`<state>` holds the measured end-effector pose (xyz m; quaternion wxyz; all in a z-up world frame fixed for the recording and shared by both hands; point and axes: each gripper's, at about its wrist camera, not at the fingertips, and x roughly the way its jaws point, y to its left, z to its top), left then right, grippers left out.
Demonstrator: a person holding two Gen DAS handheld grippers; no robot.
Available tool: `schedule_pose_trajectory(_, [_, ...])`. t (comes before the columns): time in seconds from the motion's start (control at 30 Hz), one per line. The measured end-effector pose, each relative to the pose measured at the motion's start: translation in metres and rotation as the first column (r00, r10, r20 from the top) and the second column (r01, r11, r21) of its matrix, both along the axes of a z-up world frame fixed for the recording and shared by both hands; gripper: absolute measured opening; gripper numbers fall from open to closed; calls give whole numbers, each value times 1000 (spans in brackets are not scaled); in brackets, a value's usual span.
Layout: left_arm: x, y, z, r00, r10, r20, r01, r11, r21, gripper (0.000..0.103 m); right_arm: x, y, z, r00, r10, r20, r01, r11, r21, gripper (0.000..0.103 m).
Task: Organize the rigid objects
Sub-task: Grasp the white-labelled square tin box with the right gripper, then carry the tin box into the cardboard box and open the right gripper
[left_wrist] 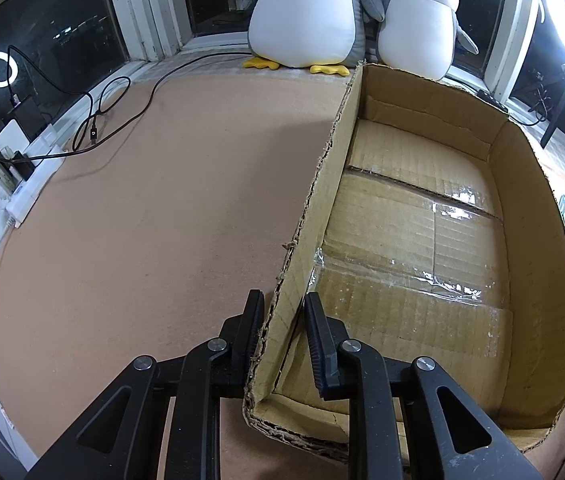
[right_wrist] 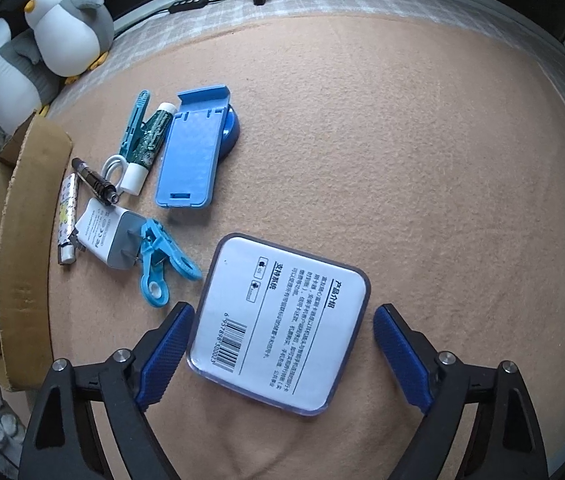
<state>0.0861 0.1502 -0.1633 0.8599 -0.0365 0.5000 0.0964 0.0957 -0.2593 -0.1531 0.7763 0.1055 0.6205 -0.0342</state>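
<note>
R gripper (right_wrist: pixel 282 344) points steeply down over the flat square packaged item (right_wrist: pixel 278 328), label side up w/ barcode + printed text; the pack sits between the blue ribbed fingers (right_wrist: pixel 166 356), L finger just beside its edge, R finger apart from it, so jaws are wide and not gripping. Pack lies on the tan fuzzy cloth (right_wrist: pixel 402 160), near its front edge.

L gripper (left_wrist: pixel 282 332): black ribbed pads clamped on the ragged side wall of the cardboard box (left_wrist: pixel 322 200), near the box's front corner. Box is corrugated, torn rim, glossy tape over floor flaps, nothing inside it.

Clutter between pack and box: blue phone stand (right_wrist: pixel 194 152), blue clip (right_wrist: pixel 162 264), white charger plug (right_wrist: pixel 106 236), green-white tube (right_wrist: pixel 146 148), small black torch-like cylinder (right_wrist: pixel 96 182) (hard to ID), teal clip (right_wrist: pixel 134 124) partly hidden behind the tube.
</note>
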Motion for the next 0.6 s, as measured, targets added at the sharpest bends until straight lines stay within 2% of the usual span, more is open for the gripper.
schedule_pose_trajectory(0.03, [0,0,0,1000,0,0,0,1000,0,23,0,0,1,1000,13,1,-13,1000,7,77])
schedule_pose_trajectory(0.27, [0,0,1,1000,-1,0,1,1000,2,23,2,-5,2,998,60,-6,-60,997,46,77])
schedule_pose_trajectory(0.6, [0,0,0,1000,0,0,0,1000,12,23,-17,-1,15,994,100,38,-101,995,23,76])
